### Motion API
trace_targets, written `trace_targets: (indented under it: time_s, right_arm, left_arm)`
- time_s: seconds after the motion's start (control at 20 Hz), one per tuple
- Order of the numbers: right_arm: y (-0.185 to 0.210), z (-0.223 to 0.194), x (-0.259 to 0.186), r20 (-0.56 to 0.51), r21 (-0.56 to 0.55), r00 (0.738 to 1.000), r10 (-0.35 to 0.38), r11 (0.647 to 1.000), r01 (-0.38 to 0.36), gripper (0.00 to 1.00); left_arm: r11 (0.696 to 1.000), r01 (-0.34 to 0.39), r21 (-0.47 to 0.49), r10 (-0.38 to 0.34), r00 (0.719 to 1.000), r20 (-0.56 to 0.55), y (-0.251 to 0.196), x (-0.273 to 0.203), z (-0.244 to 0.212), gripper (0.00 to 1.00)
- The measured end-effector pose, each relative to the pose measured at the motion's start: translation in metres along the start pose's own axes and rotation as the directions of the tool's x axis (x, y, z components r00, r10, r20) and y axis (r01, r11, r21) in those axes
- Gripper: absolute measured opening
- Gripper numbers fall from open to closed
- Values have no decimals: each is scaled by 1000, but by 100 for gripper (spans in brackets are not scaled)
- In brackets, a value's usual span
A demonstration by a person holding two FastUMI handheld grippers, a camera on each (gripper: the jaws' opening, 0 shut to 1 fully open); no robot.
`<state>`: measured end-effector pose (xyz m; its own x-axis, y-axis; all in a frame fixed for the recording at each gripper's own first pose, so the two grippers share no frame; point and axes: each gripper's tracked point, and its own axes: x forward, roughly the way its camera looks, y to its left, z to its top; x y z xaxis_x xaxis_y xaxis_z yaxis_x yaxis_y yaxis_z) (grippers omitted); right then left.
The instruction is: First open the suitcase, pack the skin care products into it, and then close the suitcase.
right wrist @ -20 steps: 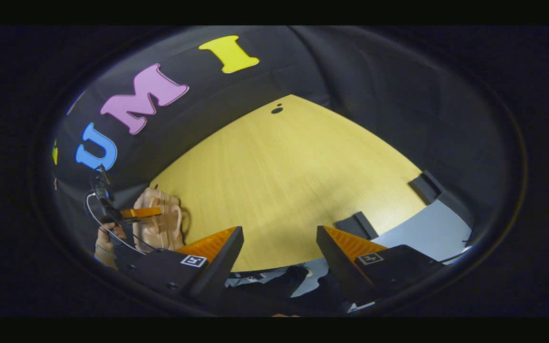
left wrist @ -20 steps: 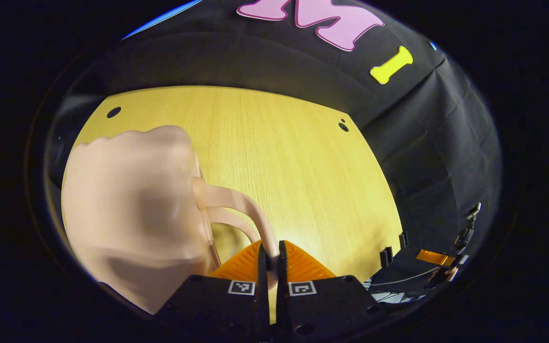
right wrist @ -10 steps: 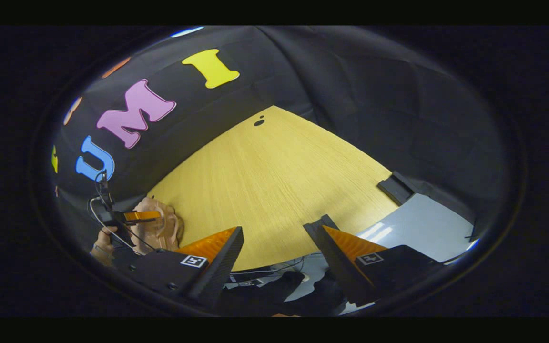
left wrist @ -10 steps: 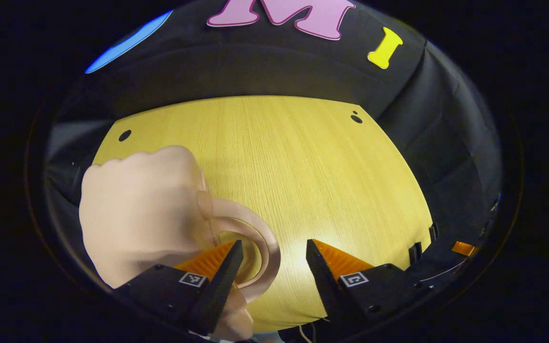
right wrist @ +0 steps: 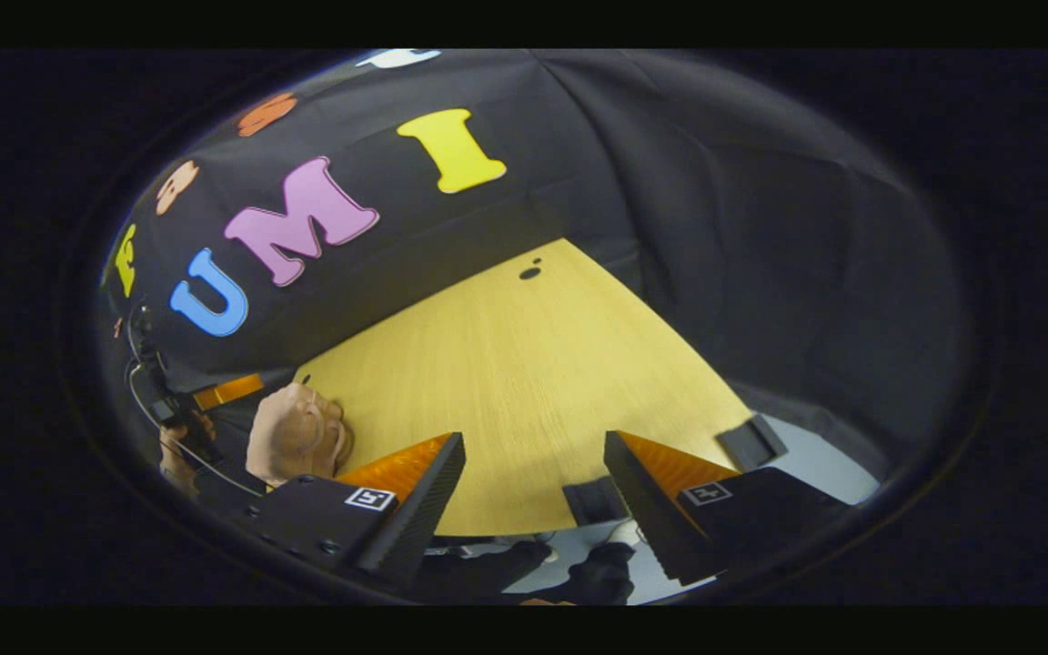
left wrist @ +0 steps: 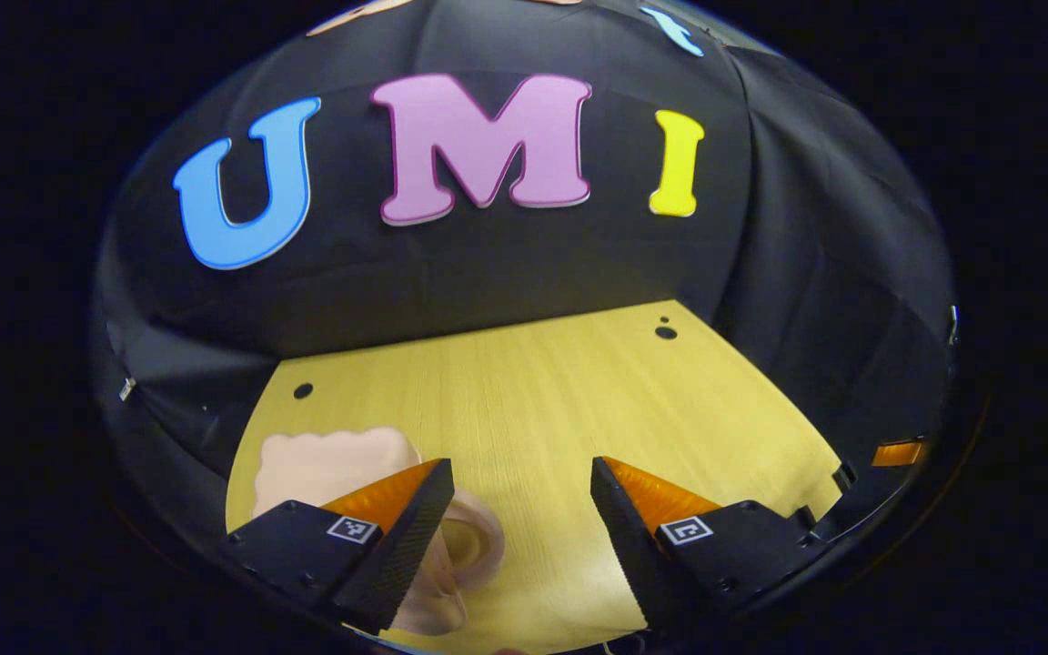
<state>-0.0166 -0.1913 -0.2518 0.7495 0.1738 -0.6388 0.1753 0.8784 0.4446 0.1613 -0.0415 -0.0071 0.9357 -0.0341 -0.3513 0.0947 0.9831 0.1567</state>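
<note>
A small peach-pink suitcase [left wrist: 324,459] lies closed at the near left of the yellow wooden table [left wrist: 533,391], its loop handle [left wrist: 480,544] pointing toward me. My left gripper [left wrist: 520,464] hangs open just above and behind that handle, touching nothing. In the right gripper view the suitcase [right wrist: 292,432] sits at the table's left edge, with the left gripper [right wrist: 219,393] and the hand [right wrist: 174,446] holding it beside it. My right gripper [right wrist: 534,438] stands open over the table's near edge, well to the right of the suitcase, with nothing between its fingers.
Black clamps [right wrist: 751,441] grip the table's near edge, one [right wrist: 589,500] just under my right gripper. The booth's black cloth wall rises behind the table. Small dark holes [left wrist: 665,332] mark the far corners. Grey floor [right wrist: 820,455] lies off the right edge.
My left gripper was shut on the suitcase handle, then opened and let it go. It has since lifted and drawn back. The right gripper stayed open and only shifted slightly.
</note>
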Motion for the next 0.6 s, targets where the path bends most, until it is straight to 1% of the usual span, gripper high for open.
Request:
trace_targets:
  time_s: [0.05, 0.1, 0.15, 0.2, 0.25, 0.3, 0.4, 0.5, 0.55, 0.6]
  right_arm:
    - [7, 20, -1, 31, -18, 999, 16, 1000, -16, 98]
    - [15, 43, -9, 87, -42, 996, 32, 999, -29, 98]
    - [22, 70, -19, 165, -72, 985, 46, 997, -34, 98]
    - [33, 100, -31, 243, -104, 968, 64, 994, -39, 98]
    - [42, 121, -46, 312, -133, 947, 76, 991, -36, 98]
    - [50, 141, -61, 370, -170, 925, 87, 985, -24, 97]
    - [63, 171, -99, 485, -265, 870, 95, 963, 43, 97]
    - [82, 202, -135, 585, -337, 802, 122, 936, 103, 97]
    - [94, 212, -153, 625, -351, 769, 133, 928, 125, 100]
    - [104, 222, -162, 652, -359, 745, 137, 922, 145, 97]
  left_arm:
    - [1000, 6, -8, -6, 999, 46, -22, -6, 14, 97]
    - [999, 31, -17, -29, 996, 85, -46, -15, 26, 97]
    - [998, 57, -12, -55, 988, 147, -73, -23, 43, 96]
    - [997, 77, 9, -77, 978, 194, -95, -31, 58, 96]
    - [995, 91, 31, -96, 970, 225, -112, -42, 69, 95]
    - [991, 120, 54, -129, 962, 240, -132, -52, 79, 95]
    - [983, 161, 86, -179, 946, 270, -156, -66, 92, 97]
    - [982, 169, 84, -187, 934, 303, -159, -74, 107, 97]
    - [982, 172, 74, -187, 930, 316, -158, -75, 111, 97]
    - [984, 167, 62, -178, 928, 329, -153, -79, 116, 97]
